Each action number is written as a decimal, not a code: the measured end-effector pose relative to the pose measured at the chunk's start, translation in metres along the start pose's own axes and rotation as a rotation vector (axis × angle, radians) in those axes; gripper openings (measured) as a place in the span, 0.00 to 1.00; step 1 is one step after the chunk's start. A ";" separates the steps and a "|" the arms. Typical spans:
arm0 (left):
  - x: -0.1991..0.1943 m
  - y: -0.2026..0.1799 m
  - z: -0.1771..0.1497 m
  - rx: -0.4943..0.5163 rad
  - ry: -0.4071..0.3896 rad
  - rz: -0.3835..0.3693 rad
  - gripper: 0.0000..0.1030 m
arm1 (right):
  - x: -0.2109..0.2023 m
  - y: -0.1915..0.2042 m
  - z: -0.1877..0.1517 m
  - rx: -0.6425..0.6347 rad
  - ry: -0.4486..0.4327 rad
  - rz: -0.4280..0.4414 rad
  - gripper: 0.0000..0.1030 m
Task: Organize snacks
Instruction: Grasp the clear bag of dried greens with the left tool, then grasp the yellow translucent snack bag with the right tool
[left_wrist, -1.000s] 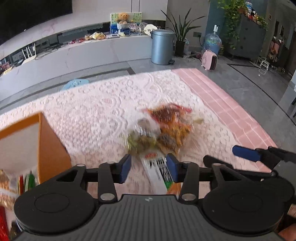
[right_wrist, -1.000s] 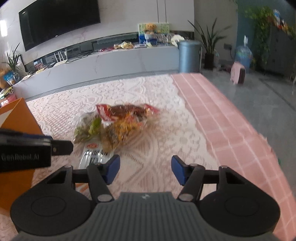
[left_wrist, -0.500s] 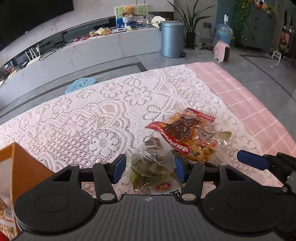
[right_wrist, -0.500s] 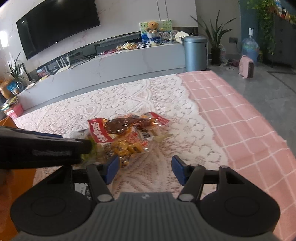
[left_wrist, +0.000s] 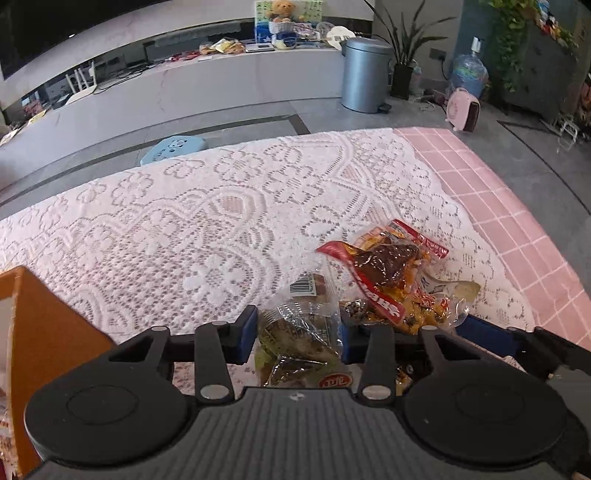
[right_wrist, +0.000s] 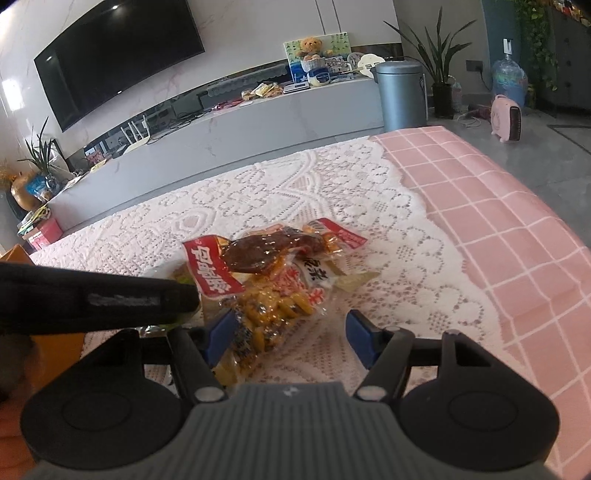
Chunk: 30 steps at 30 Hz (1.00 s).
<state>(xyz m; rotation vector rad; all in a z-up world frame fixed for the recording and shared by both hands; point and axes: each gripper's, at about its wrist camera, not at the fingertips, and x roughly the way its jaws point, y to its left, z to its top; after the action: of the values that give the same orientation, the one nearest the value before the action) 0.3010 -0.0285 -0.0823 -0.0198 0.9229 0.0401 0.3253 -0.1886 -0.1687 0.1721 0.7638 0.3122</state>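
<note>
Orange box at lower left awaits; left hand-held gripper straddles the green snack packet (grip uncertain), right hand-held gripper gapes, red packets remain.

a white lace cloth with a floral pattern is laid over a pink tablecloth gridded in white. a clear packet of green contents is seen beside a red-banded packet with brown and yellow contents. blue pads are carried on black fingers, and an orange box is seen at the left.
</note>
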 end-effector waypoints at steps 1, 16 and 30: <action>-0.004 0.002 0.000 -0.009 -0.007 0.000 0.45 | 0.002 0.001 0.001 -0.003 0.000 -0.001 0.63; -0.020 0.021 -0.006 -0.090 -0.012 -0.010 0.45 | 0.021 0.020 0.002 -0.061 -0.029 -0.037 0.56; -0.043 0.020 -0.017 -0.127 -0.015 -0.040 0.45 | -0.016 0.007 0.005 0.033 0.017 -0.021 0.27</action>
<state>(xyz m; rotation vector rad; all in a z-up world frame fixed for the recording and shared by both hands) 0.2602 -0.0100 -0.0585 -0.1557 0.9034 0.0619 0.3163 -0.1874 -0.1525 0.1931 0.7871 0.2812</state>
